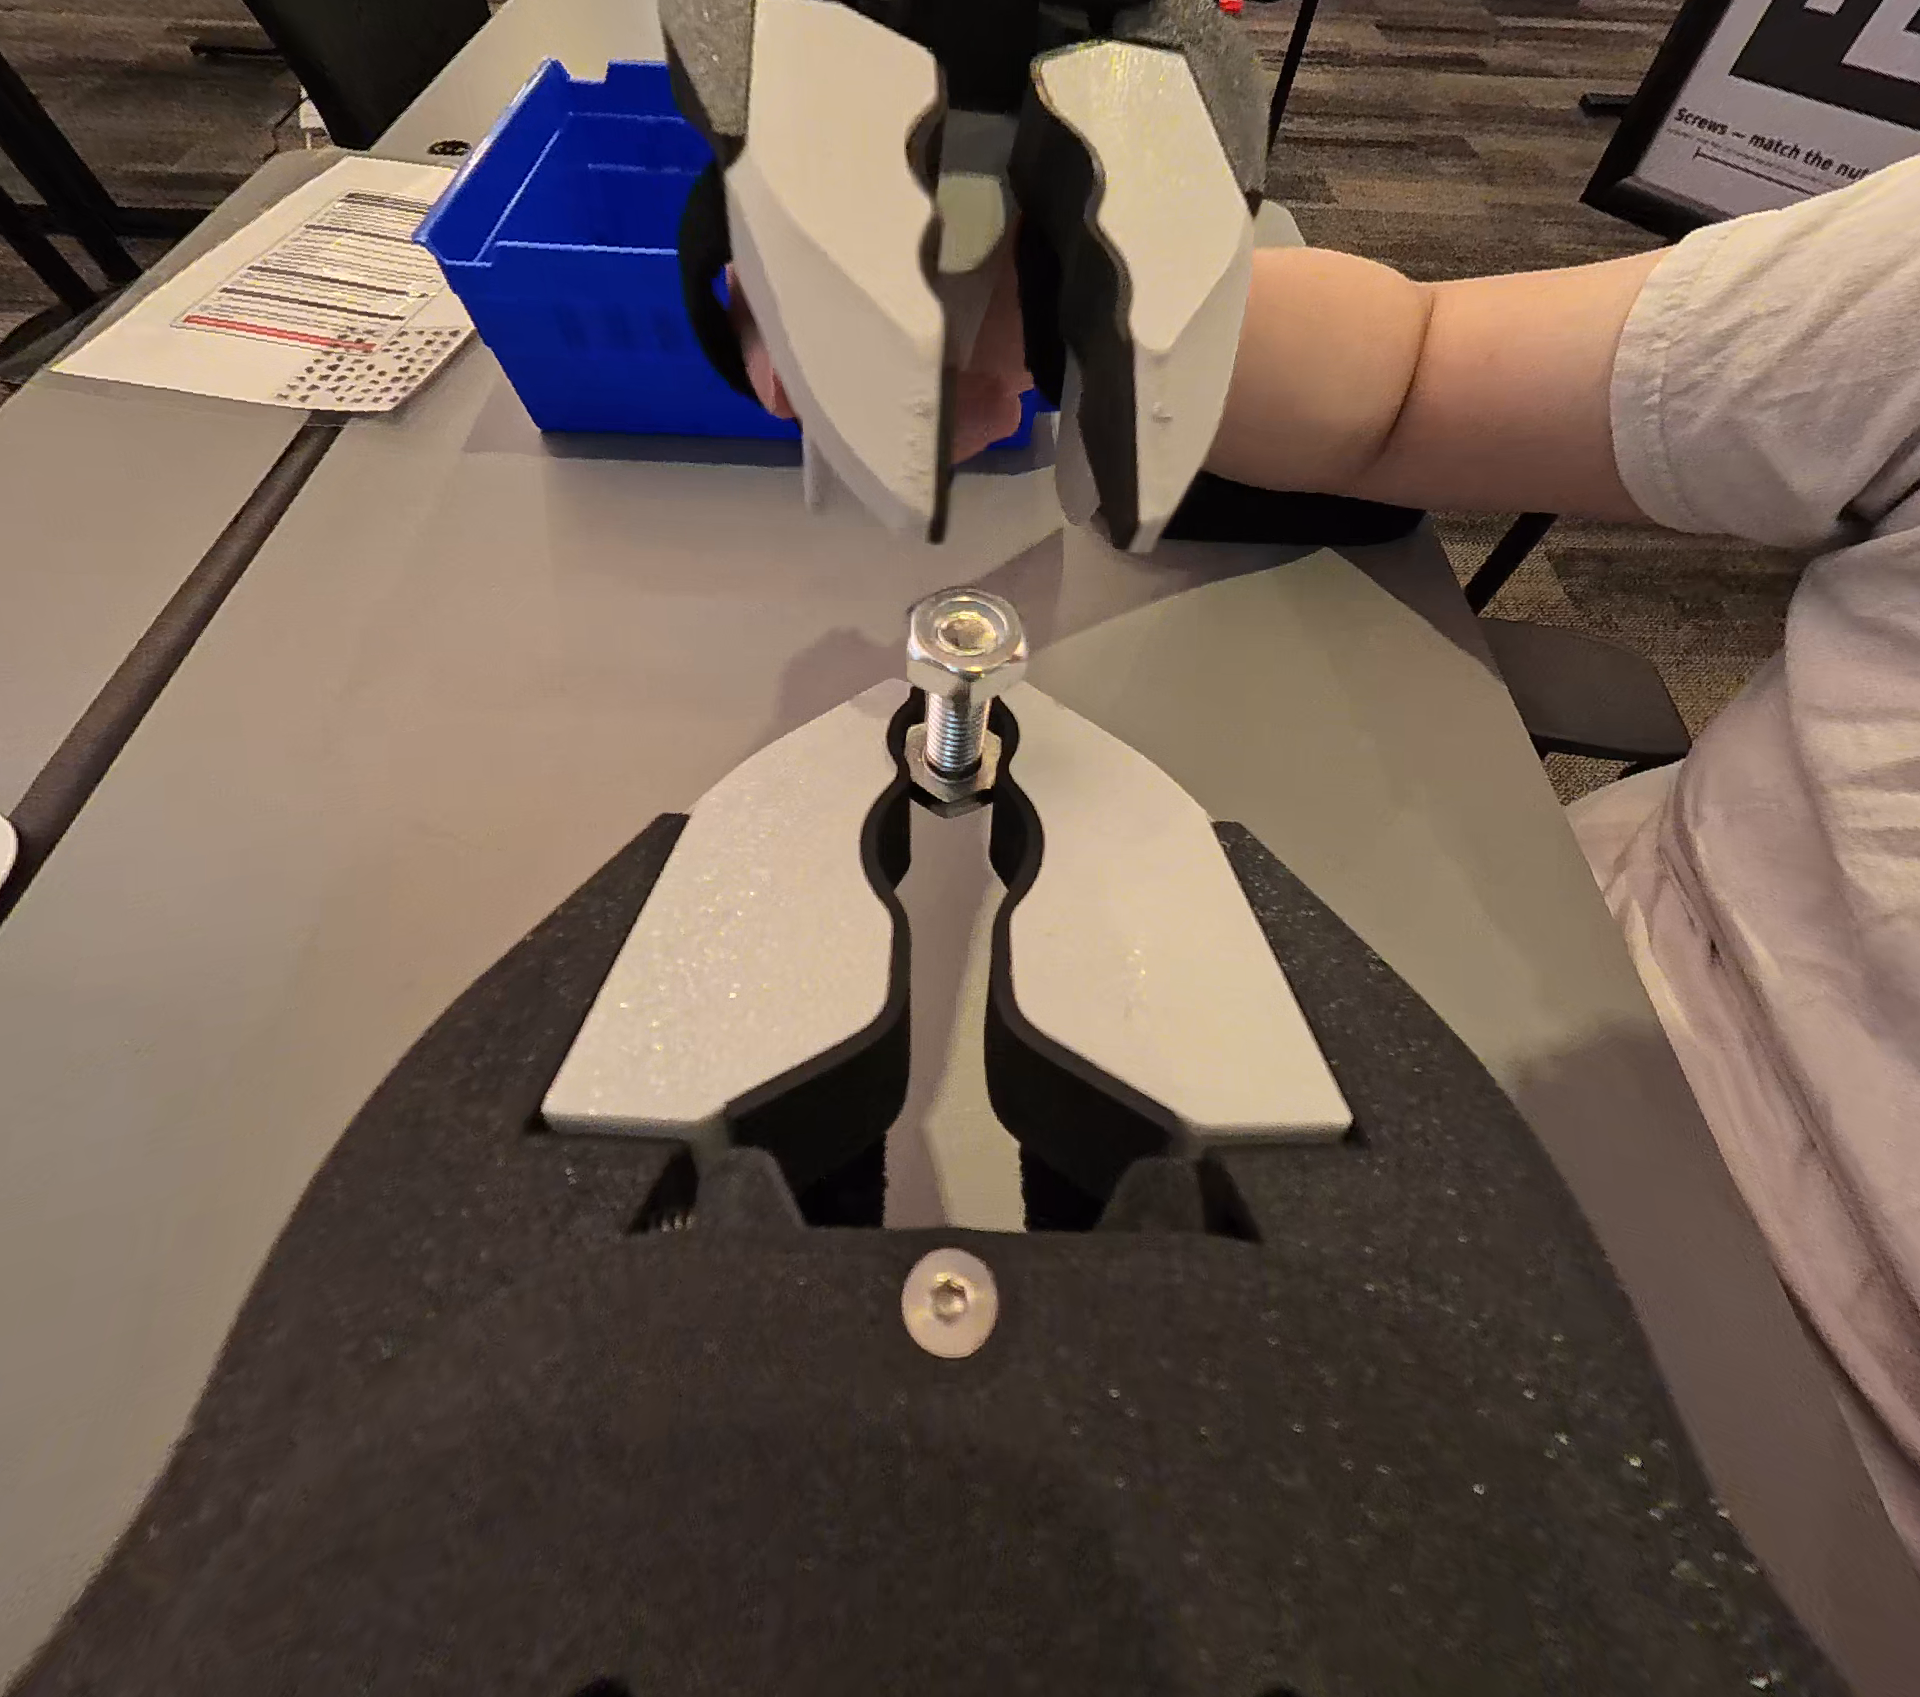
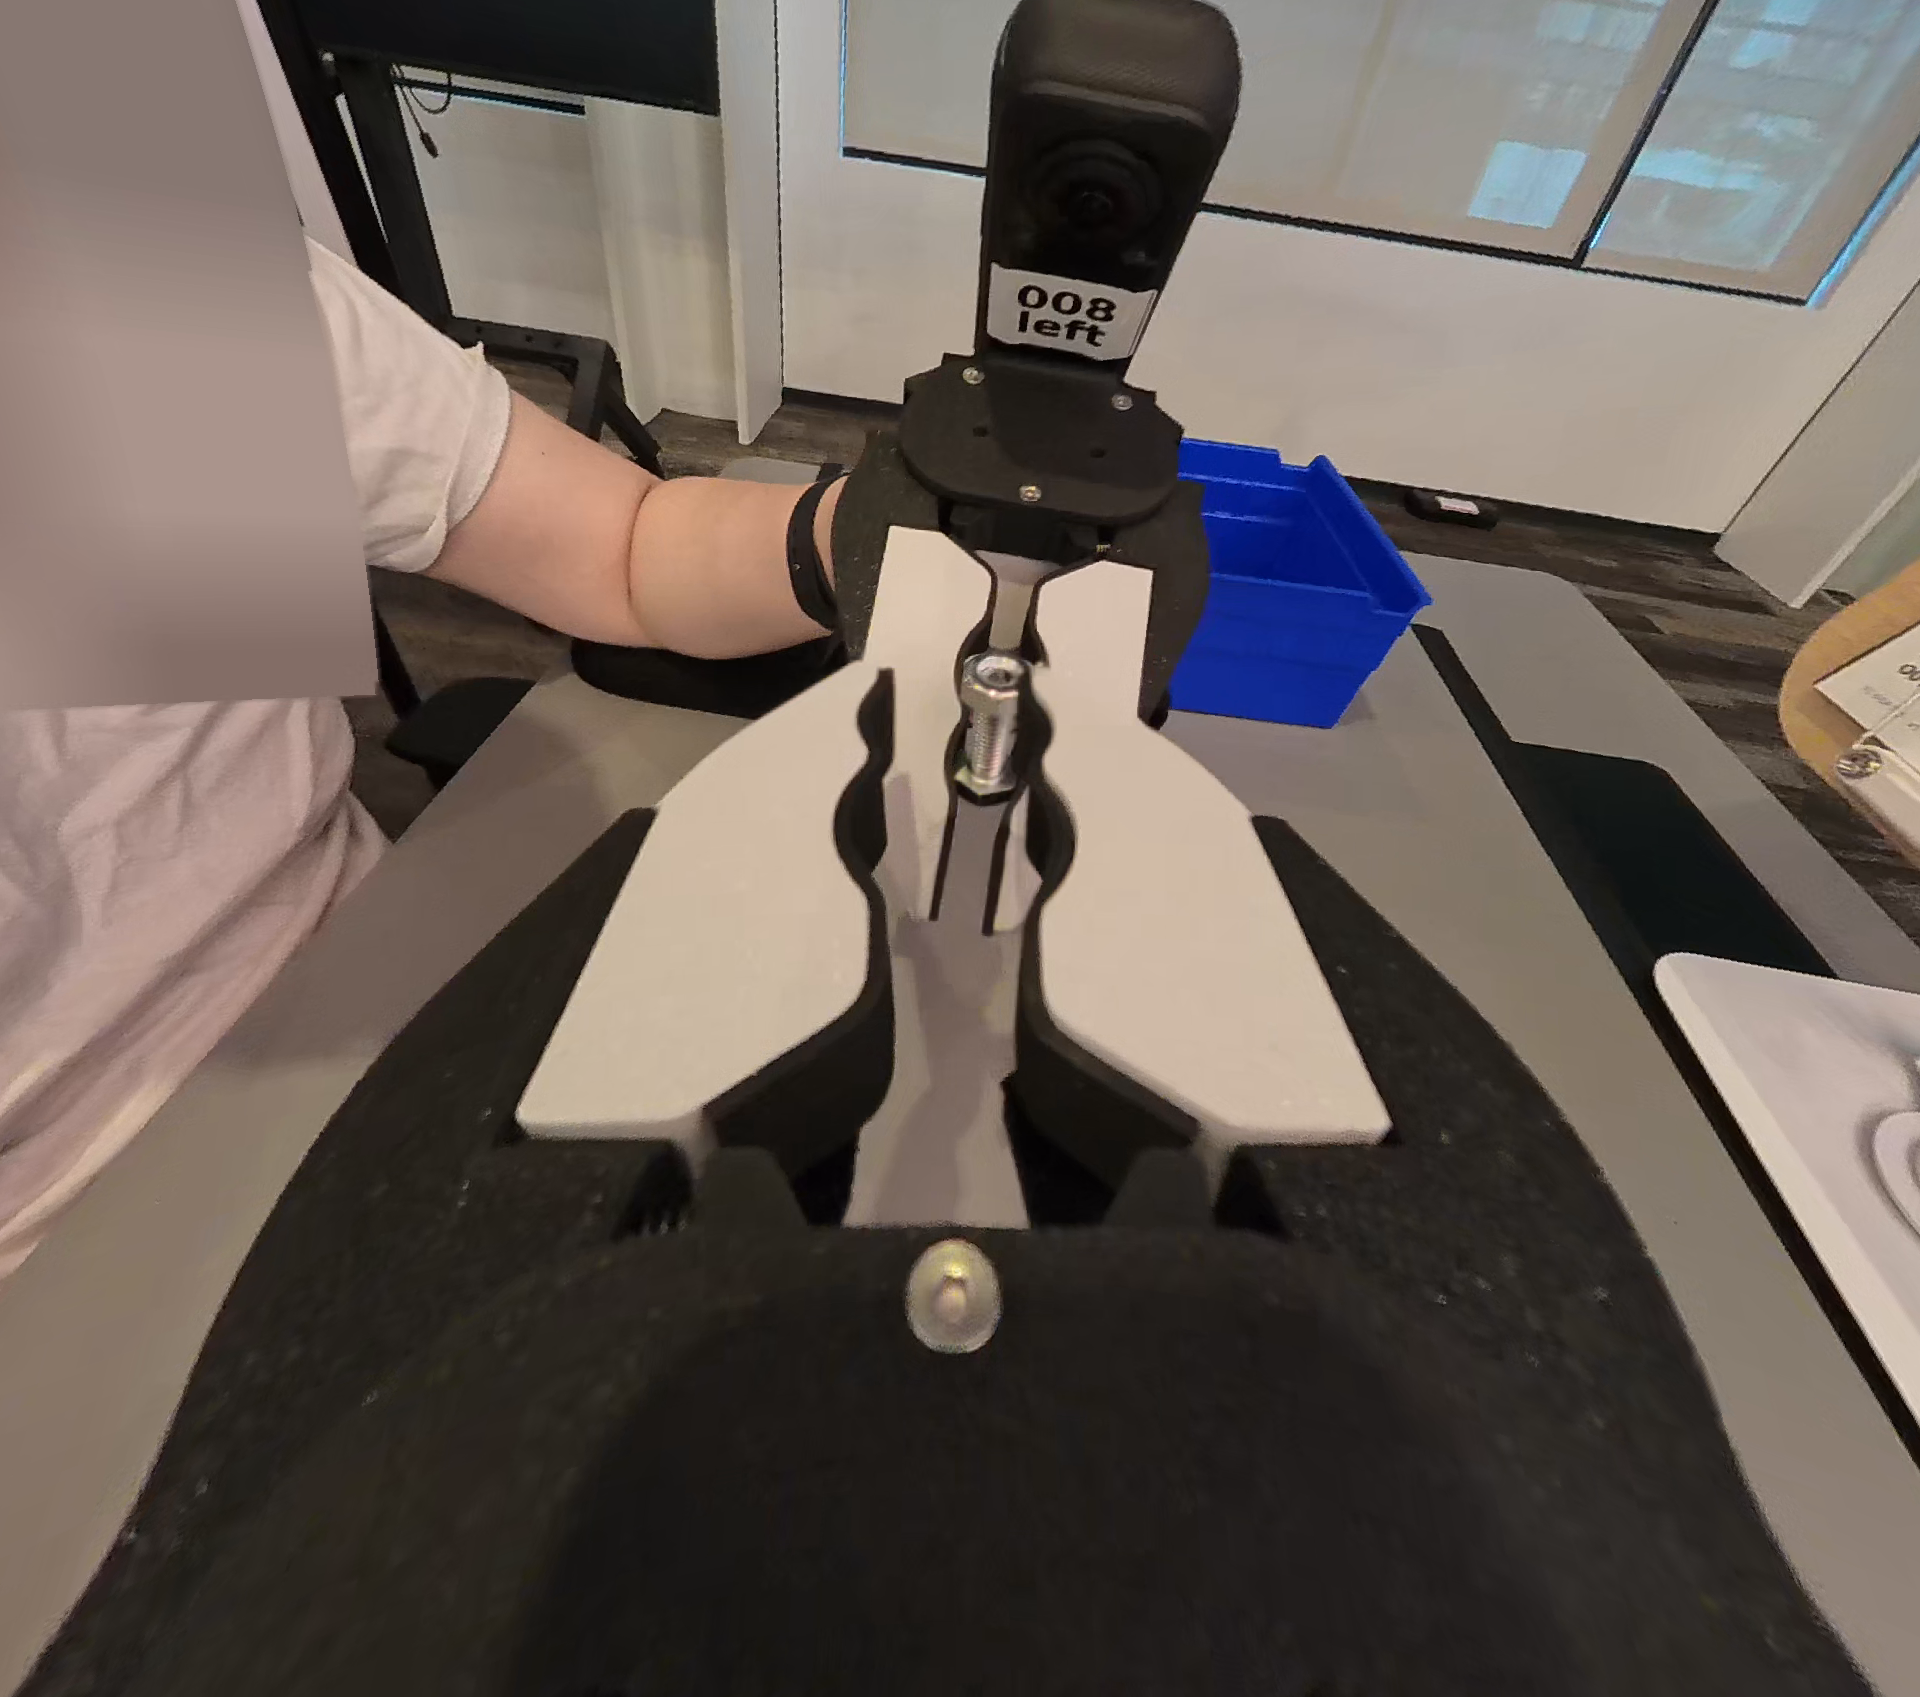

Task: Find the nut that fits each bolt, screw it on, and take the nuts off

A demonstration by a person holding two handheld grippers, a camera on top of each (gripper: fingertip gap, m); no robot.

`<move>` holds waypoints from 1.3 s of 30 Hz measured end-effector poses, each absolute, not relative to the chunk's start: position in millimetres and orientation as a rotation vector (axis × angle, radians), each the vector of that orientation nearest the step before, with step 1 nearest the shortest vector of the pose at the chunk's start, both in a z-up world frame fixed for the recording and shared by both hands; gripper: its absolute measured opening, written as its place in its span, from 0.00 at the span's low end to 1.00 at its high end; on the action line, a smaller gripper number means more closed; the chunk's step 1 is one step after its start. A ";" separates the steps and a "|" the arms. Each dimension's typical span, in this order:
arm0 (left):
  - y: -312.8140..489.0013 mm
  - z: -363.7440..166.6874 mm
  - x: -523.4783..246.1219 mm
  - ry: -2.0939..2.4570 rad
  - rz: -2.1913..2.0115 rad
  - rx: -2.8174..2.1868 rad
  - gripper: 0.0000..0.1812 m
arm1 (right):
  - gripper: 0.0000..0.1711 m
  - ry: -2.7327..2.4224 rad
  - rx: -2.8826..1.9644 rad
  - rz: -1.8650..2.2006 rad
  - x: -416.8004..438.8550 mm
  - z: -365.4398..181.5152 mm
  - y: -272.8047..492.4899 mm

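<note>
My left gripper (image 1: pixel 954 712) is shut on the hex head of a silver bolt (image 1: pixel 953 738), in the notch just behind its fingertips. The threaded shank stands up out of the jaws with a silver hex nut (image 1: pixel 966 641) on its far end. My right gripper (image 1: pixel 1029 530) faces it from the far side, jaws open and empty, with its tips a short gap beyond the nut. In the right wrist view my right gripper (image 2: pixel 961 681) frames the bolt (image 2: pixel 982 743) and nut (image 2: pixel 992 679), and the left gripper (image 2: pixel 964 920) points towards me.
A blue plastic bin (image 1: pixel 582 317) stands on the grey table (image 1: pixel 312 712) behind the right gripper; it also shows in the right wrist view (image 2: pixel 1288 598). A printed sheet (image 1: pixel 281 286) lies at far left. A white tray (image 2: pixel 1787 1128) sits at right. A person's forearm (image 1: pixel 1403 380) reaches in. Left tips to right tips: about 5 cm.
</note>
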State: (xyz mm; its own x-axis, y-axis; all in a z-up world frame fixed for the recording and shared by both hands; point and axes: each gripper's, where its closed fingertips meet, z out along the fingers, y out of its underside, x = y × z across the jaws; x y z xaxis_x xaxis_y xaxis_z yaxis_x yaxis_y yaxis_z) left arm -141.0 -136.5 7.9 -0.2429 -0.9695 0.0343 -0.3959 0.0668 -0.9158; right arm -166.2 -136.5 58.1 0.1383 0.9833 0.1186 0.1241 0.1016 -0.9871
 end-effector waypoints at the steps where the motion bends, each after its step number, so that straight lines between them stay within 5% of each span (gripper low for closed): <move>1: -137.7 7.5 -140.6 1.719 -1.156 -1.365 0.05 | 0.16 -1.233 -1.281 0.963 -168.5 56.8 -136.1; 5: -138.8 5.1 -139.8 1.735 -1.123 -1.357 0.05 | 0.21 -1.285 -1.302 0.941 -177.2 47.3 -139.6; 12: -135.4 7.0 -141.0 1.717 -1.129 -1.366 0.05 | 0.13 -1.256 -1.305 0.936 -169.1 50.6 -134.9; 21: -134.6 4.4 -140.5 1.723 -1.110 -1.370 0.05 | 0.22 -1.299 -1.289 0.855 -176.2 46.8 -137.2; 26: -133.7 5.4 -140.8 1.716 -1.115 -1.372 0.05 | 0.11 -1.281 -1.300 0.921 -166.3 52.1 -138.4; 35: -134.2 3.1 -140.2 1.724 -1.104 -1.375 0.05 | 0.23 -1.302 -1.283 0.848 -177.7 48.6 -139.7; 39: -132.2 4.1 -140.6 1.712 -1.112 -1.381 0.05 | 0.14 -1.315 -1.306 0.884 -172.2 51.3 -143.9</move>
State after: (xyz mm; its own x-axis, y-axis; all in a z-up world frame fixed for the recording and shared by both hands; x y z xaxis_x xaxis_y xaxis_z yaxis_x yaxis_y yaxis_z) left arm -140.6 -132.2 4.1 -0.2209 -0.9752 0.0147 -0.4100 0.0792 -0.9087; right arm -172.2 -143.9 51.3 0.1279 0.9777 0.1667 0.2150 0.1367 -0.9670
